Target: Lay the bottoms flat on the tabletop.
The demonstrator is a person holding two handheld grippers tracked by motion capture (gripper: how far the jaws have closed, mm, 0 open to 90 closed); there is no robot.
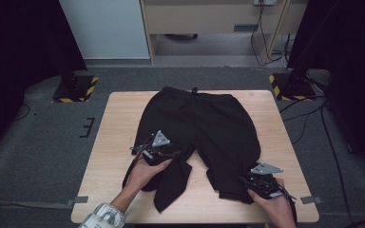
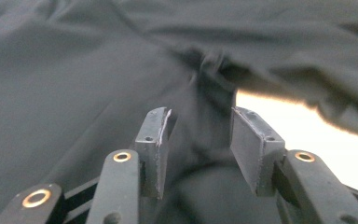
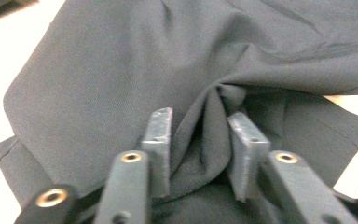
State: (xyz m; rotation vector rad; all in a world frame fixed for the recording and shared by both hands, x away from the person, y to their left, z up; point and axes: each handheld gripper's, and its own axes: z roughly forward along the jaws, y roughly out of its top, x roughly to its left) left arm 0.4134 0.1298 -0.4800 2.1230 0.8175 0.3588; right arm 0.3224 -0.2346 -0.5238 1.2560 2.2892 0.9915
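A wooden counter [image 1: 114,142] on grey carpet carries black shorts [image 1: 204,123], waistband at the far edge, legs toward the near edge. The step looks like folding. The left hand-held gripper [image 2: 200,140] hovers half-open over the crumpled left leg. The right hand-held gripper [image 3: 198,144] pinches a fold of the right hem. Next, the left needs its own grip.

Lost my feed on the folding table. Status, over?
Left gripper open over the black shorts. Right gripper pinching a fold near the hem. Near leg rumpled. Nothing in the way.
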